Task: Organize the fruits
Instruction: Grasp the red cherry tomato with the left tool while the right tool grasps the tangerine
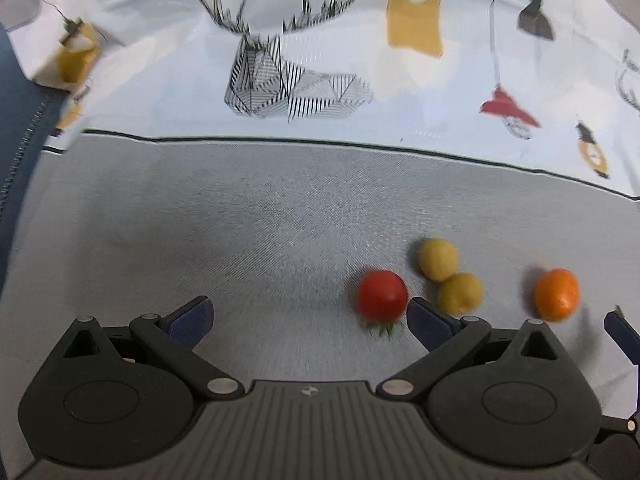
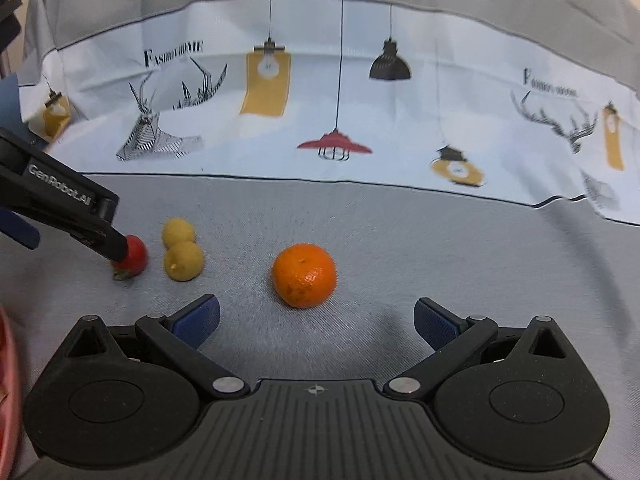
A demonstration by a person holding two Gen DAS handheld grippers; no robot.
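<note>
Fruit count — one tomato [image 1: 382, 295], two yellow fruits [image 1: 438, 259], one orange [image 2: 304, 275].

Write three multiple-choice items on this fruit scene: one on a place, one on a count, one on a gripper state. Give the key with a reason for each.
1. Where does the orange lie in the right wrist view?
A. On the grey cloth, ahead of the right gripper's open fingers
B. On top of the two yellow fruits
C. Clamped in the left gripper

2. How many yellow fruits are on the cloth?
A. One
B. Two
C. Four

3. How does the right gripper stand?
A. Shut on the orange
B. Shut on nothing
C. Open, holding nothing

Key:
1 A: the orange sits alone on the grey cloth, between and beyond the blue pads.
2 B: two yellow fruits sit side by side, next to the red fruit.
3 C: its fingers are spread wide with only cloth between them.
</note>
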